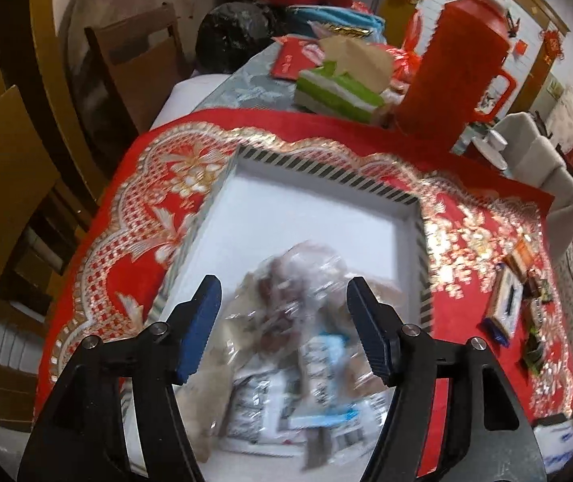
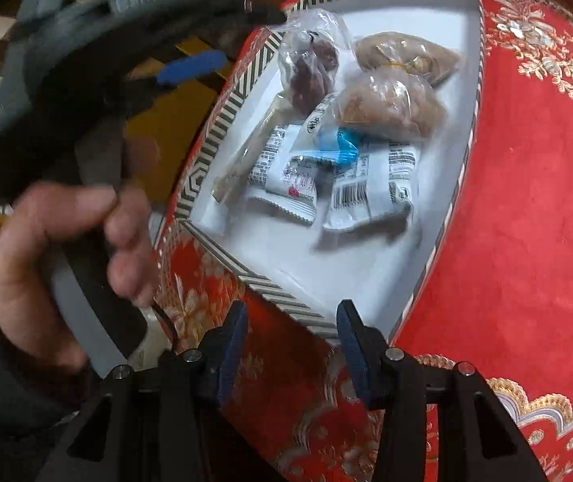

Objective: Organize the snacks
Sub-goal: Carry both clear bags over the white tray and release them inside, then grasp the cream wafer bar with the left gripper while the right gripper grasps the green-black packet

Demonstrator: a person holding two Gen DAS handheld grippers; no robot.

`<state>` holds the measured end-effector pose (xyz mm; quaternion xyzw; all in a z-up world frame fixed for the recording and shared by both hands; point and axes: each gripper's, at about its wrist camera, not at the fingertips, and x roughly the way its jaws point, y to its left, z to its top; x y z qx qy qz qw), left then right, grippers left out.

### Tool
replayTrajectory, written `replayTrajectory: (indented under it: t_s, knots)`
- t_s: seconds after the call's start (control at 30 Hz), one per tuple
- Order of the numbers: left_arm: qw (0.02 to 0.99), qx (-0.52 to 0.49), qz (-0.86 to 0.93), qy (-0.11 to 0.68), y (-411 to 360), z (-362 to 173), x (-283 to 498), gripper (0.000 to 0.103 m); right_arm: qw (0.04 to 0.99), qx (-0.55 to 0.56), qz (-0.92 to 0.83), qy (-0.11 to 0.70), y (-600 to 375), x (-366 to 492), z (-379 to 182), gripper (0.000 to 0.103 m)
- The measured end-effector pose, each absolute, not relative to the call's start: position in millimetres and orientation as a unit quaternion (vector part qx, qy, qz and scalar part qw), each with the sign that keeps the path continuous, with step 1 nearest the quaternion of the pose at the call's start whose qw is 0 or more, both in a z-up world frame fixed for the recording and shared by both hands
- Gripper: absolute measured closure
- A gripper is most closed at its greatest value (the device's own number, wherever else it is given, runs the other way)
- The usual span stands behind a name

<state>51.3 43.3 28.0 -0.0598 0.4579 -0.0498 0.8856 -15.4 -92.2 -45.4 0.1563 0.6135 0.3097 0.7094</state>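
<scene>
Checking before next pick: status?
Left gripper open over snack packets, holding nothing. Right gripper open, empty, at striped box rim. More packets on tablecloth.

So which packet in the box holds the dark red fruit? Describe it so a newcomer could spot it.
Start at the white box with the striped rim on the red embroidered cloth. Among the snacks inside, the clear bag of dark red fruit lies near the rim, beside two tan bagged pieces. It alone is dark red; the white wrappers are printed.

A white tray [image 2: 366, 281] with a black-and-white striped rim sits on red, gold-embroidered cloth [image 2: 527, 201].
</scene>
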Motion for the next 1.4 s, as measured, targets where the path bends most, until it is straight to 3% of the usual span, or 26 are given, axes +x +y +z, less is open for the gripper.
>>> replayTrajectory:
  t_s: [0.17, 0.37, 0.53, 0.8, 1.13, 1.4]
  knots:
    - [0.888, -0.046, -0.076, 0.451, 11, 41, 50, 0.038, 0.667, 0.179, 0.353, 0.631, -98, -25, -54, 0.058]
    - [0.886, -0.031, -0.119, 0.446, -39, 53, 50, 0.037, 0.744, 0.188, 0.322, 0.555, -151, -30, -18, 0.059]
    - [0.877, 0.003, -0.177, 0.446, -102, 56, 50, 0.031, 0.857, 0.142, 0.078, 0.489, -258, -44, 3, 0.058]
    - [0.823, 0.042, -0.246, 0.511, -181, 16, 35, 0.031, 0.810, 0.313, -0.105, 0.484, -407, -53, -31, 0.057]
    - [0.810, 0.094, -0.267, 0.514, -217, 2, 57, 0.031, 0.792, 0.312, -0.091, 0.517, -400, 0, -59, 0.056]
    - [0.785, 0.148, -0.297, 0.523, -267, -16, 78, 0.031, 0.807, 0.194, -0.110, 0.546, -386, 10, -62, 0.058]
